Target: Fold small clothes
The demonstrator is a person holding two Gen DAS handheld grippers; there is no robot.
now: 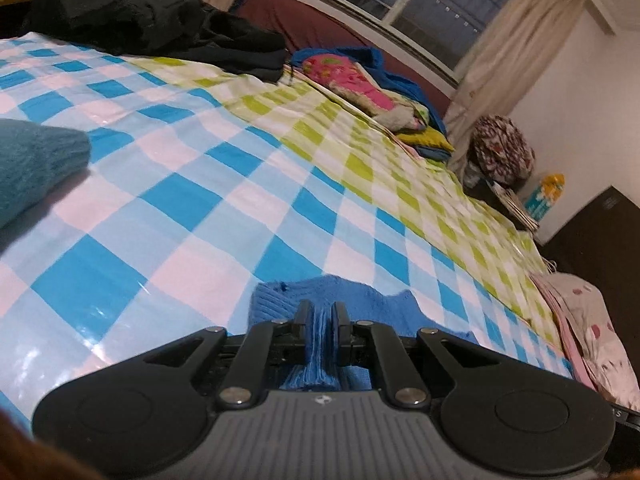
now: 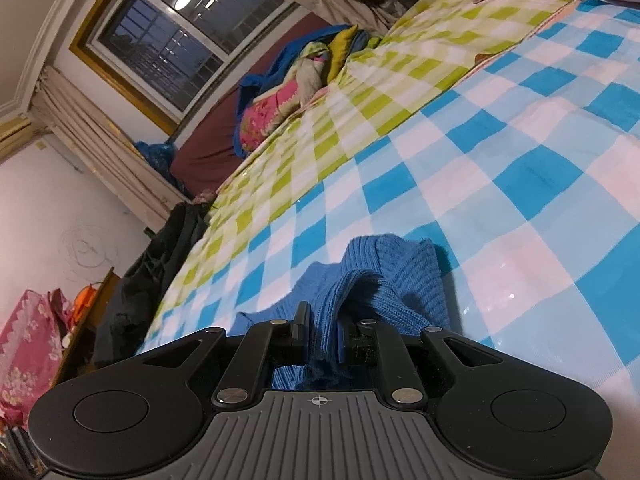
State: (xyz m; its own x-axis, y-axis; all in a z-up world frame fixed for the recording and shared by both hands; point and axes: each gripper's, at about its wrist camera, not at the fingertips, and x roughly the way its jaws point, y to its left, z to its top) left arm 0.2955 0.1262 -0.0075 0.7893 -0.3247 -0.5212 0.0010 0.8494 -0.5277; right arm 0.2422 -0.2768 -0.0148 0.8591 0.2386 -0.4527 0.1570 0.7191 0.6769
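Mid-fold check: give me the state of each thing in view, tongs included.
left tongs: shut on blue knit garment
right tongs: shut on blue knit garment
blue knit garment: bunched, pinched at both ends, partly resting on the checkered sheet
teal knit item: lying loose
black clothes: heaped, unfolded

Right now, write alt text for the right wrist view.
The right gripper is shut on a bunched fold of a blue ribbed knit garment, which lies on a glossy blue, white and green checked sheet. Behind are a colourful pile of clothes and a curtained window.
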